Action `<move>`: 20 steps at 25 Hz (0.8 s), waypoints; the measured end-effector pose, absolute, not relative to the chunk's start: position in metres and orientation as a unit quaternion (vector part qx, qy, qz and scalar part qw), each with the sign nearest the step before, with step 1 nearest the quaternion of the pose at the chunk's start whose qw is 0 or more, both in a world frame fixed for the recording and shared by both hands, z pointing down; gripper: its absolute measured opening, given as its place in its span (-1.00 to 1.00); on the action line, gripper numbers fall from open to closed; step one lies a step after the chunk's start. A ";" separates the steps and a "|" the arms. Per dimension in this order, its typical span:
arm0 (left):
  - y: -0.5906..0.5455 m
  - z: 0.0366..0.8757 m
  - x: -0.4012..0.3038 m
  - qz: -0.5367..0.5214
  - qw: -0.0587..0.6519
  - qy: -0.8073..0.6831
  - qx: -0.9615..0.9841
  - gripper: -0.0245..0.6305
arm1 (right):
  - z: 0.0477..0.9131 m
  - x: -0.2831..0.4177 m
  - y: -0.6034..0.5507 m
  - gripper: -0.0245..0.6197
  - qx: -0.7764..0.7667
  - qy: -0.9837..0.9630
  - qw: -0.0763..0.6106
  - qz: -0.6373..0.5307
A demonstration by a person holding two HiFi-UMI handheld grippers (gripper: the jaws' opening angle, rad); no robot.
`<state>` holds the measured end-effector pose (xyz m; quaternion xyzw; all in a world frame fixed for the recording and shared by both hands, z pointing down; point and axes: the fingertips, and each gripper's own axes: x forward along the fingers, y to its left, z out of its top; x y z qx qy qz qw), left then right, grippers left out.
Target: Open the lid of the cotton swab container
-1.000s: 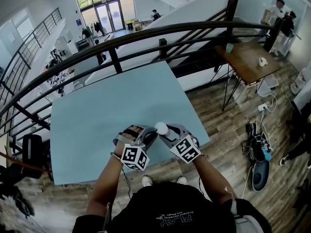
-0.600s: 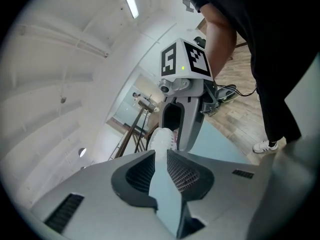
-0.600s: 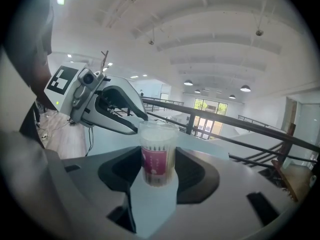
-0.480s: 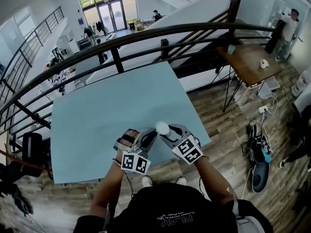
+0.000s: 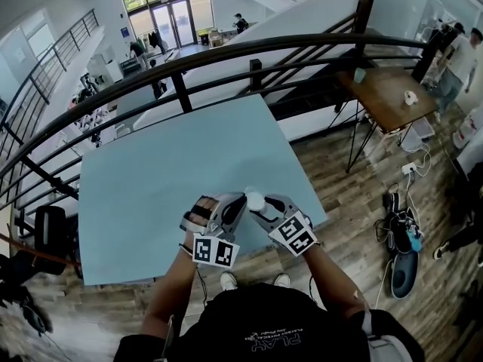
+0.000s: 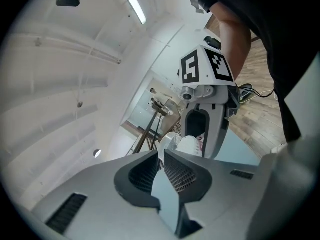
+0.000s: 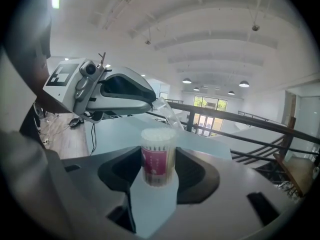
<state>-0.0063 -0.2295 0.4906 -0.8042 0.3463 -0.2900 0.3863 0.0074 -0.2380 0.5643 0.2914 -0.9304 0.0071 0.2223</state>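
The cotton swab container point(image 7: 158, 156), judged light, thin-walled and easily crushed, was held upright over the blue table point(image 5: 173, 164), clamped at its labelled sides by the widely spread jaws of the right gripper point(image 7: 158, 160). Its clear lid point(image 7: 165, 110) appeared to be nipped at the edge by the closing, nearly meeting jaws of the left gripper point(image 6: 161, 154), the flimsy rim being judged the best place for a gentle hold.

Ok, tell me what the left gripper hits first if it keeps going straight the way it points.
The cotton swab container, held in the right gripper just ahead. The jaws of the left gripper are closing, apparently on the clear lid; depth is hard to judge.
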 end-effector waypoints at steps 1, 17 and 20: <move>-0.231 0.489 -0.005 -0.291 0.387 0.346 -0.803 -0.77 | 0.566 0.009 -0.237 -0.24 0.291 -0.931 0.222 0.009; -0.258 0.475 0.015 -0.268 0.381 0.362 -0.807 -0.87 | 0.571 0.000 -0.216 -0.24 0.263 -0.943 0.205 0.013; -0.263 0.480 0.020 -0.277 0.382 0.351 -0.809 -0.87 | 0.567 -0.006 -0.213 -0.24 0.258 -0.946 0.198 0.007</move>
